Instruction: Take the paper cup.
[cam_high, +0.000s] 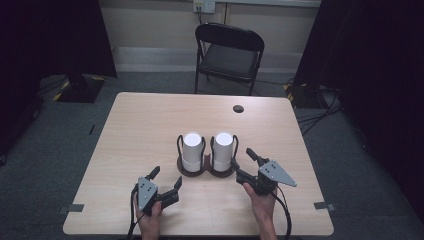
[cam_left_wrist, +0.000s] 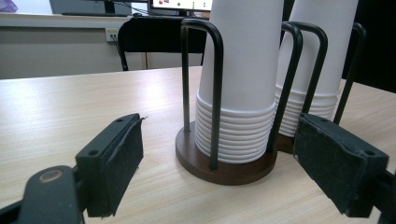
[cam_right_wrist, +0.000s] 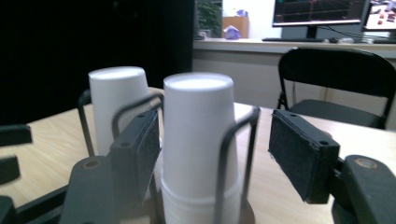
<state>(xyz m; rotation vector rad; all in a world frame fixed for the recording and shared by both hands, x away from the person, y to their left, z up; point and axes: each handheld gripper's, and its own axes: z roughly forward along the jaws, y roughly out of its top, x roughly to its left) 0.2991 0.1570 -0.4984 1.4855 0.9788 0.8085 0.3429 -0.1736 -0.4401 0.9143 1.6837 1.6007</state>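
Pale wood-grain laminate covers the desk (cam_high: 150, 125), behind which a black folding chair (cam_high: 229, 52) is set on grey carpet. A small dark round spot (cam_high: 238, 108) is seen near the desk's far edge. At the middle of the desk two stacks of white paper cups, upside down, are kept in black wire holders on round brown bases that touch: the left cup stack (cam_high: 191, 150) and the right cup stack (cam_high: 222, 149). The wire hoops (cam_left_wrist: 215, 88) are wrapped upright around each stack, barring its sides. The left tongs (cam_high: 167, 179) are held open just short of the left cup stack, with nothing between the pads. The right tongs (cam_high: 243, 162) are placed beside the right cup stack; no pad is seen pressing it, so they are read as open.
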